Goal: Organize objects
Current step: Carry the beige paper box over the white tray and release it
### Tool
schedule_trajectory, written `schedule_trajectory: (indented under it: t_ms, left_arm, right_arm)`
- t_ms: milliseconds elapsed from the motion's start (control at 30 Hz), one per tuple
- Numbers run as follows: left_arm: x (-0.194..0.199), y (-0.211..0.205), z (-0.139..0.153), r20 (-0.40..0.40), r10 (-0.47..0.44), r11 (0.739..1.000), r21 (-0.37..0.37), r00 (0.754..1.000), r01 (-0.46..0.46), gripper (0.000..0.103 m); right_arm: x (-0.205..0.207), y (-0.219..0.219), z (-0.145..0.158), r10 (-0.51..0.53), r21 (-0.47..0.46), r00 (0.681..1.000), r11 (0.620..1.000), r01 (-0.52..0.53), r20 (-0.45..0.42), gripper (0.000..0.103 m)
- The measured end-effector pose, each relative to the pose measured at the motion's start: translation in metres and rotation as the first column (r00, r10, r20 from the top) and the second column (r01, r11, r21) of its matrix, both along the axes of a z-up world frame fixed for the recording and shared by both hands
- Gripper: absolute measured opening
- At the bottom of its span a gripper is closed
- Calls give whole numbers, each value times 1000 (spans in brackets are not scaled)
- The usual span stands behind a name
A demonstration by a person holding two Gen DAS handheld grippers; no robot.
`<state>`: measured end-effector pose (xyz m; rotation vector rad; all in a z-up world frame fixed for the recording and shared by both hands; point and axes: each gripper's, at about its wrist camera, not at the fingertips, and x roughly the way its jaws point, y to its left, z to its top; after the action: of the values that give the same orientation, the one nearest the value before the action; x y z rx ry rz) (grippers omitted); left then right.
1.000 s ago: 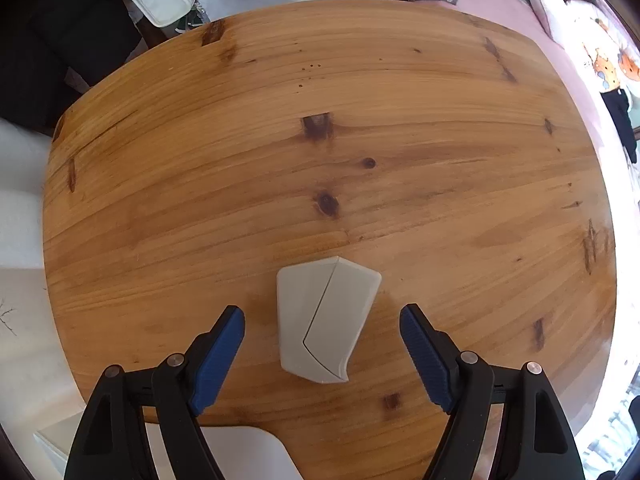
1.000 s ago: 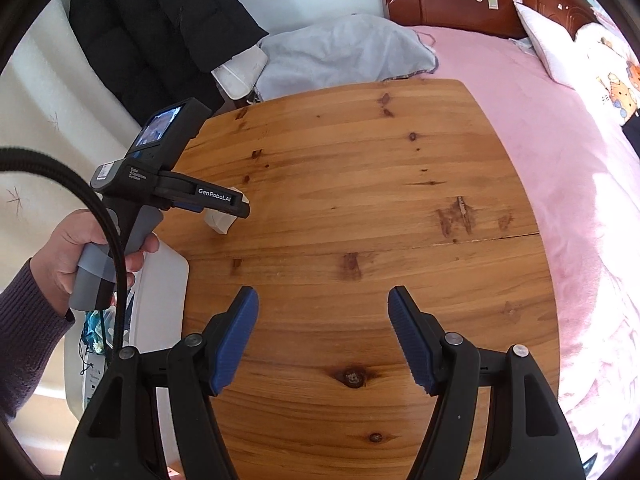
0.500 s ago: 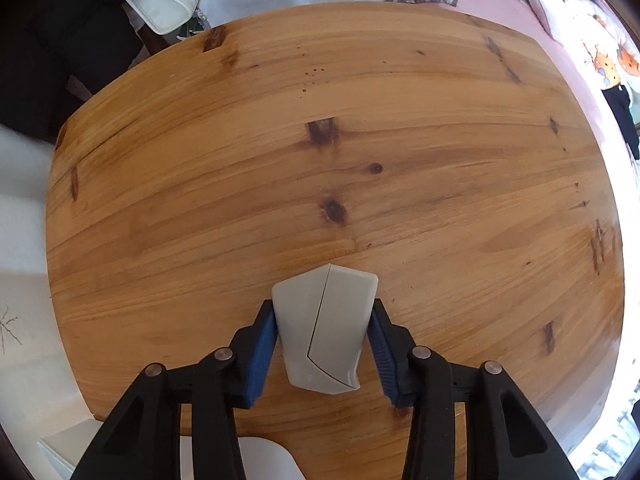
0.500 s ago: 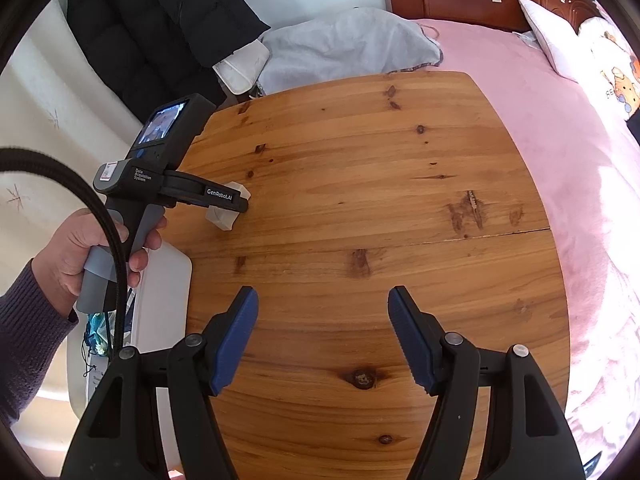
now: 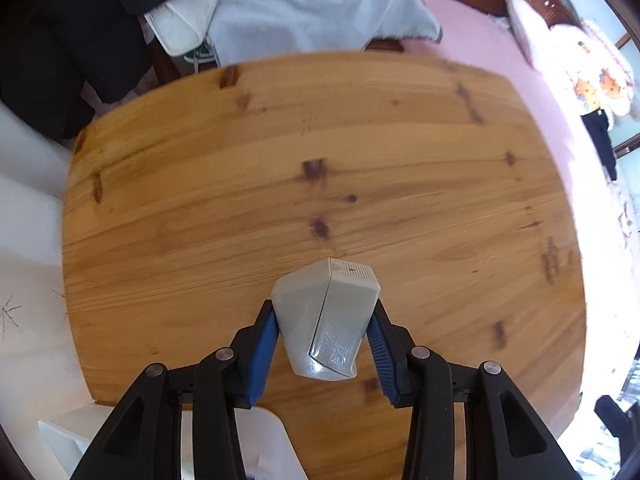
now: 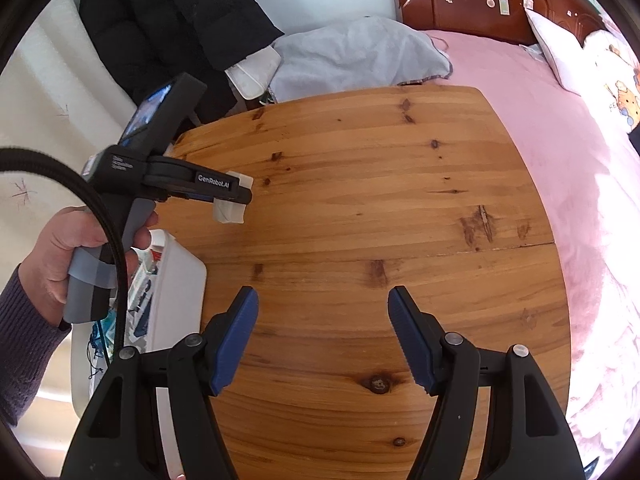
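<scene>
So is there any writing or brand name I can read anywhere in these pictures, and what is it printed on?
"GenRobot.AI": white lettering on the black side of the left gripper, seen from the right wrist camera.
A white label further back on that gripper's body: too blurred to read.
Small screen on the same gripper: lit, nothing legible.
Grey plastic object held in its jaws: a small triangle mark, no readable words.
Cartoon pillow: letters cut off, unreadable.
</scene>
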<state>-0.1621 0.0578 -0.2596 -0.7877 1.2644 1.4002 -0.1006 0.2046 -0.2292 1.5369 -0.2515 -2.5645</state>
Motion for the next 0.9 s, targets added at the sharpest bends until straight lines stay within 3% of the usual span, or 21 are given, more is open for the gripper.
schedule_trajectory:
  t_ms: [233,667,900]
  left_arm:
    - [9,-18,65,54,-40,995,91,998,35,44]
    - [1,-148,192,64,-137,948,298,989,112,45]
    - [-31,-205,217,4,-60,925,376,998,54,45]
  right_arm:
    - [6,-20,22,28,4,999,1000,-28,-39,71]
    - [28,-79,72,103,10,983,995,-103,-153,71]
    - [44,-112,87,148,18,971,989,-147,-188,71]
